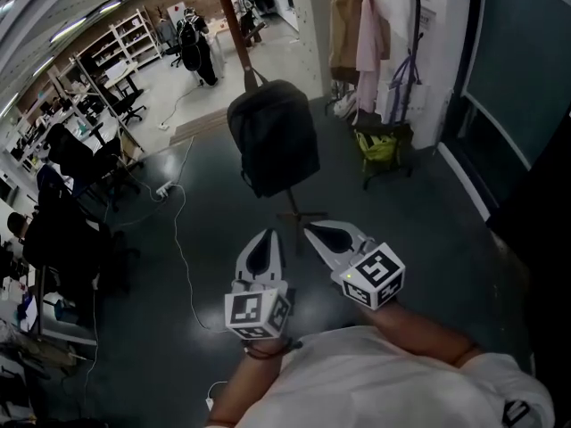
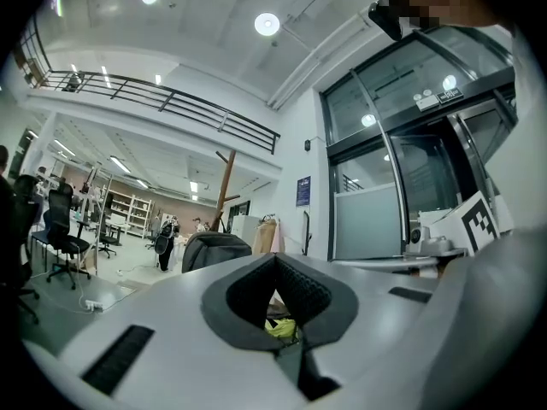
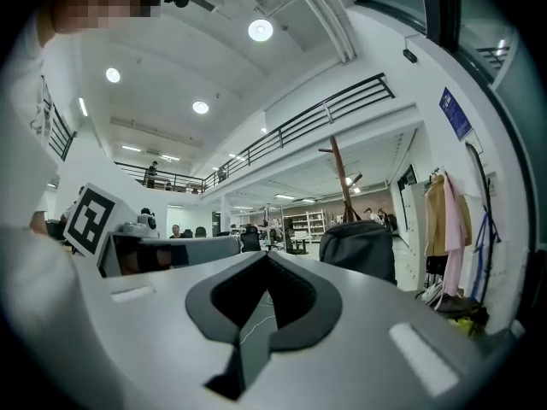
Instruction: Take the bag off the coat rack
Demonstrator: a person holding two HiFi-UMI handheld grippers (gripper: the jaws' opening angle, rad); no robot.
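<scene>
A black backpack (image 1: 272, 136) hangs by its top loop on a brown wooden coat rack (image 1: 234, 20), whose crossed feet (image 1: 300, 216) stand on the dark floor. Both grippers are held low in front of me, below the bag and apart from it. My left gripper (image 1: 267, 235) is shut with nothing in it, its tip pointing at the rack's foot. My right gripper (image 1: 313, 231) is also shut and empty, beside the left. The backpack (image 2: 214, 249) shows ahead to the left of the left gripper (image 2: 275, 260), and the backpack (image 3: 359, 246) shows to the right of the right gripper (image 3: 267, 255).
A second rack with hanging coats (image 1: 361, 25) stands against the right wall, a yellow-green bag (image 1: 378, 145) below it. A white cable (image 1: 178, 239) runs over the floor at left. Office chairs (image 1: 85, 154) and desks line the left; a person (image 1: 196, 47) stands far back.
</scene>
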